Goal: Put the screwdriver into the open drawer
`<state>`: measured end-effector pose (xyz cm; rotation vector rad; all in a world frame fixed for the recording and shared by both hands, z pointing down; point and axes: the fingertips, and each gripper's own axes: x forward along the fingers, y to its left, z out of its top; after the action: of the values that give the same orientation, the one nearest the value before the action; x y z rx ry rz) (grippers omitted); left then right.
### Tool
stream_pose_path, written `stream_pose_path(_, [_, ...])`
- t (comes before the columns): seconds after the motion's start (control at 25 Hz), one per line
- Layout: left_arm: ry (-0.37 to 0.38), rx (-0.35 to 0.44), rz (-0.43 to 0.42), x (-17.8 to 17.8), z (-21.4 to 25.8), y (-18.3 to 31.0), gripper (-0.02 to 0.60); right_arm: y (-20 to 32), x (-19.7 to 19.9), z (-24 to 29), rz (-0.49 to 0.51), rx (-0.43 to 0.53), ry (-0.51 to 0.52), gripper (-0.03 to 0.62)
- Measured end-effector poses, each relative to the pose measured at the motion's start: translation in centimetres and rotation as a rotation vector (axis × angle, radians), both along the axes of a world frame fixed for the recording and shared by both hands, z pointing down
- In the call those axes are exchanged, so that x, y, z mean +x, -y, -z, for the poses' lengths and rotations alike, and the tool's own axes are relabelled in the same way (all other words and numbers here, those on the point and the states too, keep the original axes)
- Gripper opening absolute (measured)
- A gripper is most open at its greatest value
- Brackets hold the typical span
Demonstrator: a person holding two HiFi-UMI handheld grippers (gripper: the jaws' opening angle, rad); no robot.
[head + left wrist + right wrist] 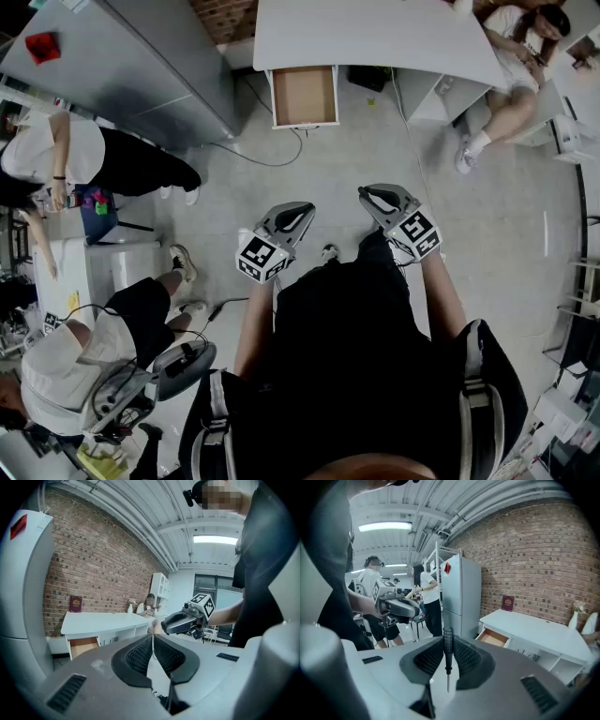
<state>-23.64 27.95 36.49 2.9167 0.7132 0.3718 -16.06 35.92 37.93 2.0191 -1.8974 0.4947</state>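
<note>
In the right gripper view my right gripper (448,649) is shut on a small black-handled screwdriver (447,645). It stands upright between the pads with its thin shaft pointing down. The open drawer (493,638), wooden inside, sticks out from under the white table (534,627) some way ahead. From the head view, the drawer (304,96) lies across bare floor, and both grippers are held in front of my body. My left gripper (300,214) is to the left of the right gripper (372,196). The left gripper (153,644) is shut on nothing.
A grey fridge (141,66) stands left of the drawer, with a cable (262,155) on the floor beside it. People stand and sit at the left (112,159). Another person (511,84) sits by the table's right end. A red book (75,603) leans on the brick wall.
</note>
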Motion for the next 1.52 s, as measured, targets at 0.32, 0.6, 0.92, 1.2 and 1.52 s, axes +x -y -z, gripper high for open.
stream_pose_path(0.32, [-0.002,-0.008,-0.003,0.2,0.0,0.2,0.021,0.3,0.0,-0.2,0.006,-0.011,0.001,0.123])
stream_pose_path(0.6, [-0.003,-0.009,-0.003,0.5,-0.1,0.1,0.022,0.2,0.2,-0.4,0.002,-0.006,0.024,0.123])
stream_pose_path(0.92, [-0.006,-0.007,0.015,0.5,0.0,0.4,0.023,0.5,0.5,-0.7,0.017,-0.016,0.023,0.123])
stream_pose_path(1.2, [-0.011,-0.015,0.025,0.1,-0.3,1.5,0.023,1.3,0.4,-0.9,0.021,-0.029,0.009,0.123])
stream_pose_path(1.52, [-0.019,-0.019,0.049,1.1,-0.4,2.4,0.021,1.9,1.5,-1.0,0.041,-0.042,0.001,0.123])
